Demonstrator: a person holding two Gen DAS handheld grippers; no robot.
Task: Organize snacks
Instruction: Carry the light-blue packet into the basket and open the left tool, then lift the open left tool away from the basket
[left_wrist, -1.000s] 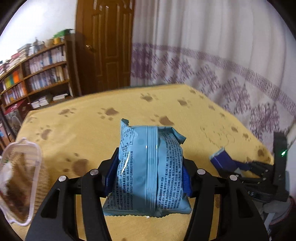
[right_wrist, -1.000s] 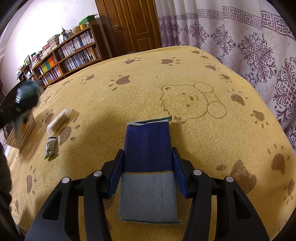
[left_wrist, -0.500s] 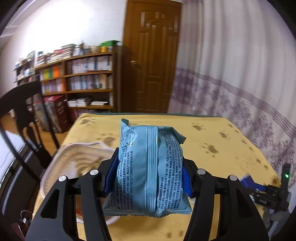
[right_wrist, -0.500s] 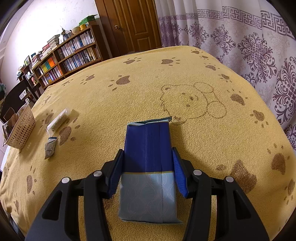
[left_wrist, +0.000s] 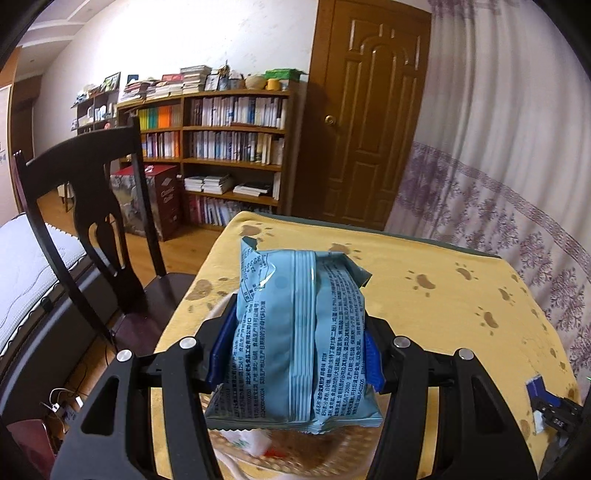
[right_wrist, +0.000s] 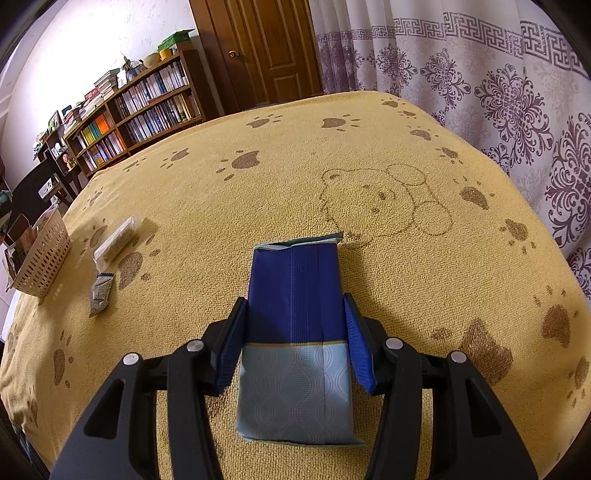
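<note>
Wicker basket (right_wrist: 44, 254) beside clear packet (right_wrist: 116, 240).

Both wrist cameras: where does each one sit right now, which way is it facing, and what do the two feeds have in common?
Left wrist: on the left gripper, above the basket at the table's edge, facing the bookshelf, chair and door; its fingers clamp the light blue snack bag.
Right wrist: on the right gripper, low over the yellow tablecloth, facing curtain and door; its fingers flank the dark blue packet.
Shared: tablecloth, bookshelf, door, basket; the left view also catches the dark blue packet.
</note>
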